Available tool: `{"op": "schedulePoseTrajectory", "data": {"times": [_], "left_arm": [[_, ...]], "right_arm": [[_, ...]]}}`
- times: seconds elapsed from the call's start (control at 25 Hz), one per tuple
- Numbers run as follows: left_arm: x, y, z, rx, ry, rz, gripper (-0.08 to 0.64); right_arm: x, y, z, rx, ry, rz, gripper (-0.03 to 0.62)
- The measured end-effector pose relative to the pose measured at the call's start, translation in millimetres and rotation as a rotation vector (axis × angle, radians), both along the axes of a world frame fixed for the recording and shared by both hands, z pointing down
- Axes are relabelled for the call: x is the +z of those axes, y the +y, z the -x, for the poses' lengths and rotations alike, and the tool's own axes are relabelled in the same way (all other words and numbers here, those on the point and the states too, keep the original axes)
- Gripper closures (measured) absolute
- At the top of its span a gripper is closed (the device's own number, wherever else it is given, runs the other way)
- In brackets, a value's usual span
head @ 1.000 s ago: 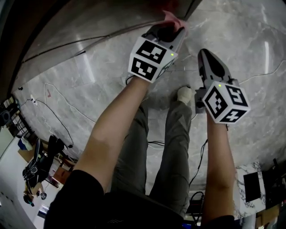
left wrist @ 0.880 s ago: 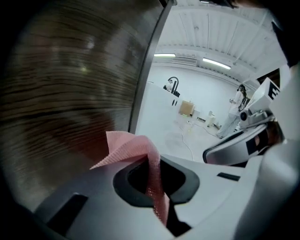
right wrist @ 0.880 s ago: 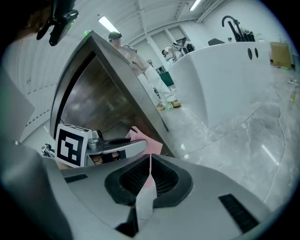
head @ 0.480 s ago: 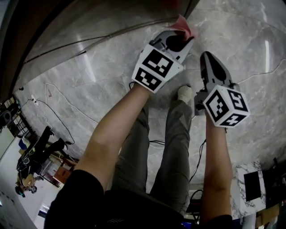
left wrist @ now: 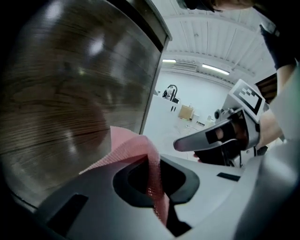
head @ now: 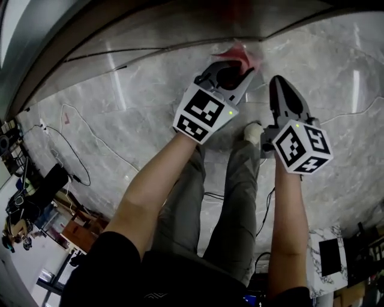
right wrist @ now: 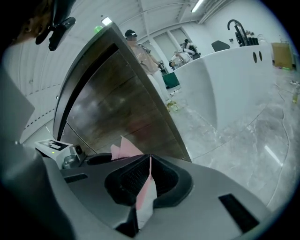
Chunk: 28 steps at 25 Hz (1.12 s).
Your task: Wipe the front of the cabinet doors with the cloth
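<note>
The pink cloth (head: 243, 57) is clamped in my left gripper (head: 233, 71), which is shut on it low down by the foot of the dark wooden cabinet door (head: 180, 15). In the left gripper view the cloth (left wrist: 140, 154) folds out of the jaws, with the glossy door (left wrist: 70, 93) just beyond it. My right gripper (head: 279, 84) hangs to the right, shut, its tip apart from the cloth. In the right gripper view a thin pale pink sliver (right wrist: 146, 190) shows in the slit between its jaws; I cannot tell what it is. The door (right wrist: 122, 108) stands ahead.
The person's legs and one shoe (head: 255, 131) stand on the marble floor below the grippers. Thin cables (head: 78, 162) trail over the floor at left, with clutter (head: 36, 198) at the far left. A white counter (right wrist: 225, 75) and people (right wrist: 140, 51) lie beyond the cabinet.
The left gripper with the cloth has drifted right and lower in the head view, nearer the right gripper. More of the cabinet base shows at the top. The right gripper has hardly moved.
</note>
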<state>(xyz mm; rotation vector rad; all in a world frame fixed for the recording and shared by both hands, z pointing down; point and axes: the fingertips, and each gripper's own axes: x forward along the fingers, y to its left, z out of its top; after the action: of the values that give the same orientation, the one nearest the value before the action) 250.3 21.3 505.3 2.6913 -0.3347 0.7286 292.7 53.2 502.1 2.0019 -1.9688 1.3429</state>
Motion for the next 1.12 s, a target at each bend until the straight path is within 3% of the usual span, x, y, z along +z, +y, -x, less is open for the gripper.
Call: {"op": "schedulePoseTrajectory", "data": {"times": [0.48,0.8,1.12], "left_arm": [[-51,-32,110,-0.199,0.022,-0.003,0.551],[-69,-21,183,-0.325,0.023,0.017,0.551],[-117,0,262,-0.492,0.032,0.024,0.551]], "right_arm": [[-42,-43,90,-0.141,0.013,-0.026,0.554],[-71,-59,161,-0.267,0.012,-0.062,0.554],[-120,-47,228,-0.393,-0.007,-0.092,0.554]]}}
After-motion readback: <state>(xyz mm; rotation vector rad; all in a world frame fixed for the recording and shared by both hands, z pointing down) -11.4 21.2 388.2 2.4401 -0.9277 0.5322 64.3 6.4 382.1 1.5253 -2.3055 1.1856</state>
